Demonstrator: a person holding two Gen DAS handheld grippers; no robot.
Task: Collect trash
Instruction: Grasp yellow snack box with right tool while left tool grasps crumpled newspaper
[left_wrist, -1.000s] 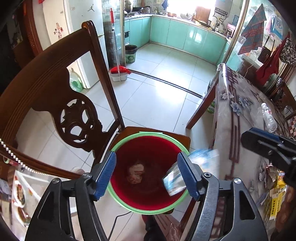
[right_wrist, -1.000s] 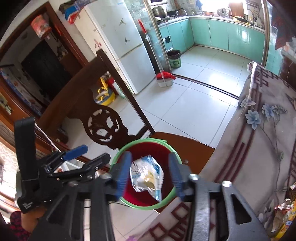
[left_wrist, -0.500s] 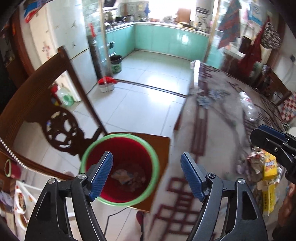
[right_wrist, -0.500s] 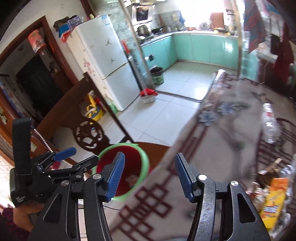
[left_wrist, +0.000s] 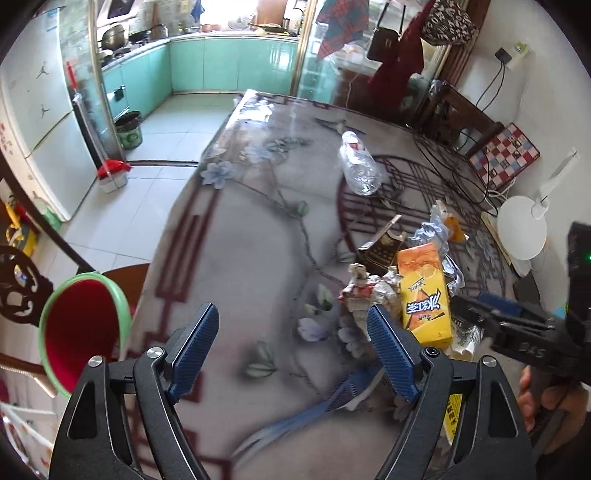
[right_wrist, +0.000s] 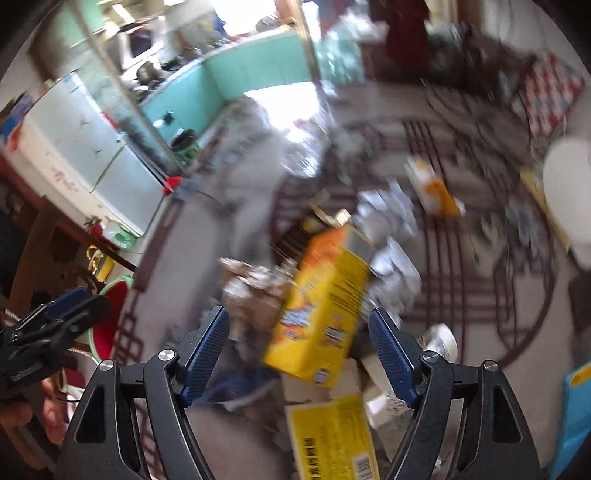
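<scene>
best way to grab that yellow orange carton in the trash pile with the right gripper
Take the yellow-orange carton across its two long side faces, near mid-length, coming from above and from the near end. It is a long flat-sided box leaning tilted on the crumpled wrappers, and its body probably fits between the open right gripper fingers. The view is blurred, so its exact tilt is unclear.

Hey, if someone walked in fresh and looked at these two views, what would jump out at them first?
Probably the bright yellow-orange drink carton in a heap of crumpled wrappers on the floral-patterned table, ahead of the open right gripper. Next, the red bin with a green rim off the table's left edge, beside the open left gripper. A clear plastic bottle lies farther back.
</scene>
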